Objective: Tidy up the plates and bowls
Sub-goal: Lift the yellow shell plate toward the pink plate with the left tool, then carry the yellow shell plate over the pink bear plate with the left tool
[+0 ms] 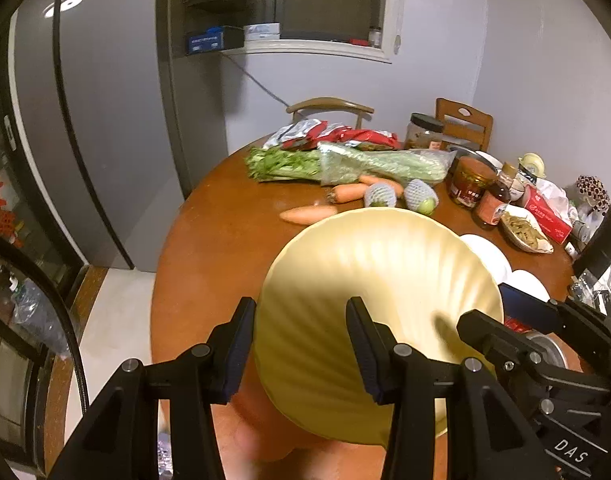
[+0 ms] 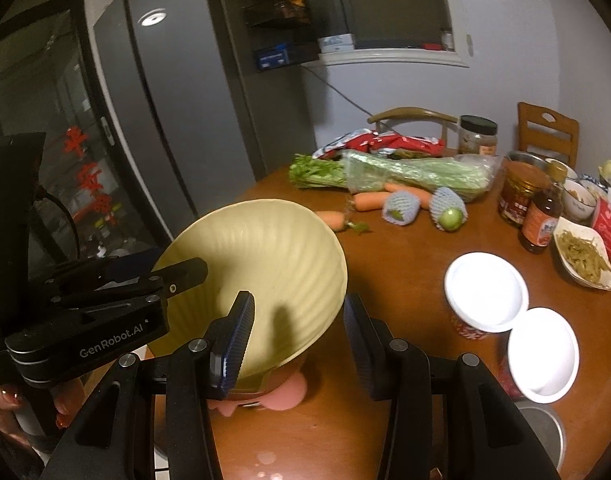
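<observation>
A large cream ribbed bowl [image 1: 369, 280] hangs tilted over the round wooden table [image 1: 225, 240], and both grippers are on its rim. My left gripper [image 1: 301, 308] is shut on its near-left wall, one finger inside and one outside. My right gripper [image 2: 298, 300] is shut on the bowl [image 2: 265, 264] at the opposite side, straddling the wall the same way. Each gripper shows in the other's view: the right gripper [image 1: 485, 308] and the left gripper [image 2: 169, 264]. Something pink [image 2: 285, 394] lies under the bowl's base. Two white bowls [image 2: 485, 292] [image 2: 543, 354] stand to the right.
Carrots [image 2: 369, 200], bagged celery [image 2: 405, 174], net-wrapped fruit [image 2: 447, 206], jars [image 2: 519, 194], a sauce bottle [image 2: 543, 216] and a dish of food [image 2: 583, 260] crowd the table's far and right side. A metal pot [image 2: 541, 432] sits near right. A fridge [image 2: 165, 120] stands left.
</observation>
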The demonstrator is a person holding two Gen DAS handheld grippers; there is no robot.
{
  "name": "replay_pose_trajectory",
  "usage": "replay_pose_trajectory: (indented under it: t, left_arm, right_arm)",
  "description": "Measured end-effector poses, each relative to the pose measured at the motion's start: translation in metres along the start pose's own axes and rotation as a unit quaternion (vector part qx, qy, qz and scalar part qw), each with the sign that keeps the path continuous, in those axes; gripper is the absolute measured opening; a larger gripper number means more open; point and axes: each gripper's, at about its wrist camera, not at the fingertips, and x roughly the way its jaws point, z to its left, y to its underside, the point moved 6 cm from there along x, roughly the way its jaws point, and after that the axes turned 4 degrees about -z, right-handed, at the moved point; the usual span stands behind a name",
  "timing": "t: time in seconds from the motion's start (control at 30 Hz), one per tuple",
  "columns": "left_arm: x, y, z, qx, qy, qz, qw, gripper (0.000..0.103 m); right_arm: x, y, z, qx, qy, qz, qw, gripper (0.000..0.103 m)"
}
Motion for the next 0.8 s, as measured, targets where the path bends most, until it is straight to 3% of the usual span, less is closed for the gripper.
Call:
replay_pose_trajectory:
  t: [0.43,0.8]
  left_arm:
    - [-0.003,0.031,0.025,-0.014,-0.018,0.017,0.9996,0.047]
    - [0.022,0.058,0.031,-0.009,-0.027,0.053,0.9982,0.047]
  right_arm:
    - [0.011,0.021,0.028,-0.017,-0.018,0.018,1.0,0.048]
    - [0.035,0.046,0.028,-0.013,-0.02,0.051,0.998,0.048]
